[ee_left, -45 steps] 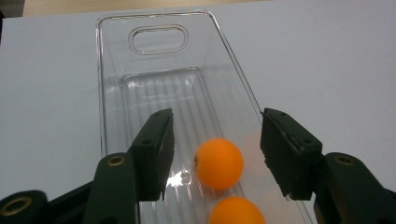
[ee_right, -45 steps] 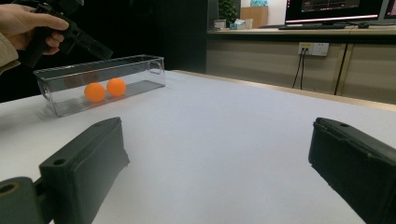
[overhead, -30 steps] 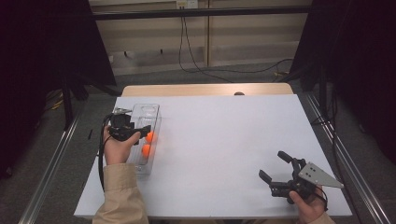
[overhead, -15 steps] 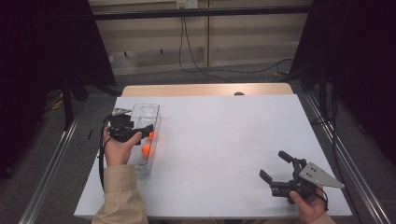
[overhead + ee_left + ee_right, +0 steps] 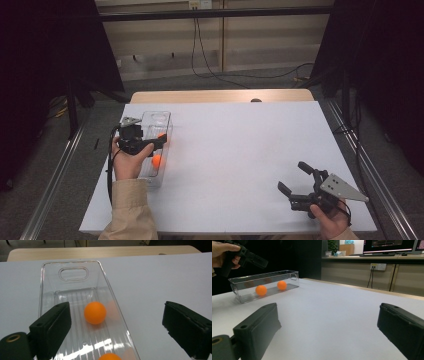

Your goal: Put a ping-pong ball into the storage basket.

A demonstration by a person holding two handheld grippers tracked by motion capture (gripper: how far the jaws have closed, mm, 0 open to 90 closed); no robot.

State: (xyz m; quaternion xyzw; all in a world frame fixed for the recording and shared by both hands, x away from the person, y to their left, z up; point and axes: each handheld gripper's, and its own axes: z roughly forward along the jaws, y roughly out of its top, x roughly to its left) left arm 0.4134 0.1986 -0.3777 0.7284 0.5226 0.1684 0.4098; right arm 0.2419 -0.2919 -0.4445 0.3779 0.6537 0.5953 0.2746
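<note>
Since the earlier frame the left gripper (image 5: 161, 141) has been opening its jaws above the bin (image 5: 163, 119); they're now spread w/ nothing between them, so the 2nd ball (image 5: 95, 312) looks freshly dropped, i.e. task near done. Both balls lie inside the bin, the other ball (image 5: 110, 356) toward its near end. Bin is clear, ribbed, glossy plastic w/ a slot handle; balls are smooth, matte orange. Right gripper (image 5: 295, 181) rests well apart from the bin, jaws wide, empty.
</note>
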